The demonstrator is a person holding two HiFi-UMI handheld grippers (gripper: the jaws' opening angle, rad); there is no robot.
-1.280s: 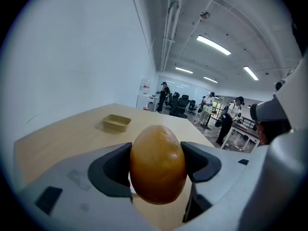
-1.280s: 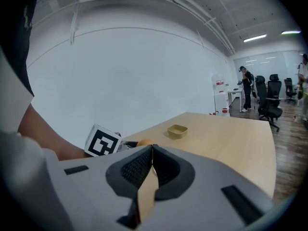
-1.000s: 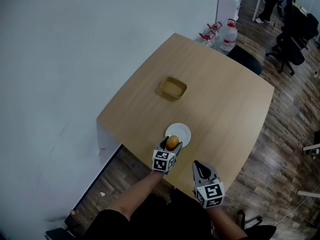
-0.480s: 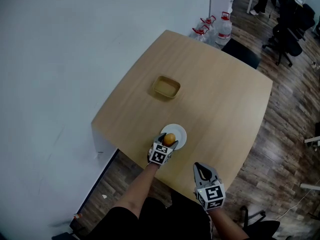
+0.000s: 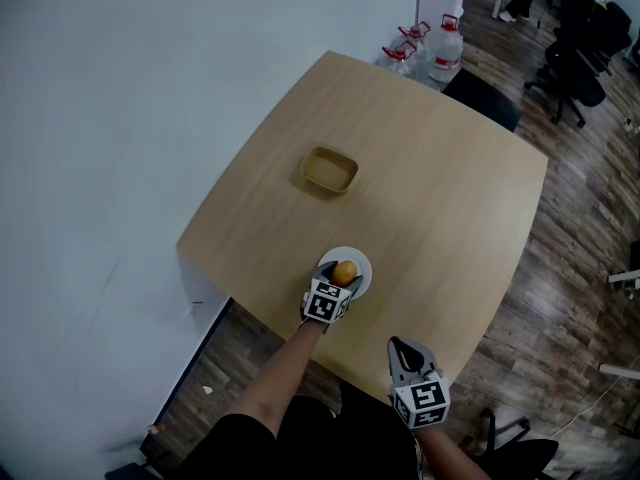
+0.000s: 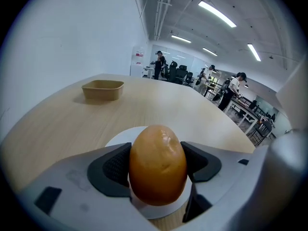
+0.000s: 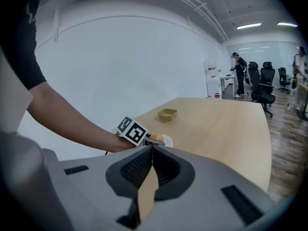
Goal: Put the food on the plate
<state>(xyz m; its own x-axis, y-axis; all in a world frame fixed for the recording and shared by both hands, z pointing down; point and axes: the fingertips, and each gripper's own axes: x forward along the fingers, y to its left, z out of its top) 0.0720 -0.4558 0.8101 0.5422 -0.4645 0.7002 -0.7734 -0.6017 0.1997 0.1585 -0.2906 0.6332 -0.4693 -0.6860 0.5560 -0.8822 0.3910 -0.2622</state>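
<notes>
An orange, egg-shaped piece of food [image 6: 158, 163] sits between the pads of my left gripper [image 6: 159, 165], which is shut on it just over the white plate [image 6: 120, 137]. In the head view the food [image 5: 345, 272] is over the plate [image 5: 359, 264] near the table's front-left edge, with the left gripper [image 5: 343, 279] behind it. My right gripper [image 5: 404, 352] hangs off the table's near edge, shut and holding nothing; its pads [image 7: 139, 167] meet in the right gripper view.
A shallow tan tray [image 5: 329, 170] lies further back on the round-cornered wooden table [image 5: 450, 198]. Water jugs [image 5: 446, 45] and office chairs [image 5: 583, 58] stand beyond the far corner. A white wall runs along the left.
My left gripper has carried the food forward from the plate's near rim to over the plate. The right gripper has drifted slightly back toward me.
</notes>
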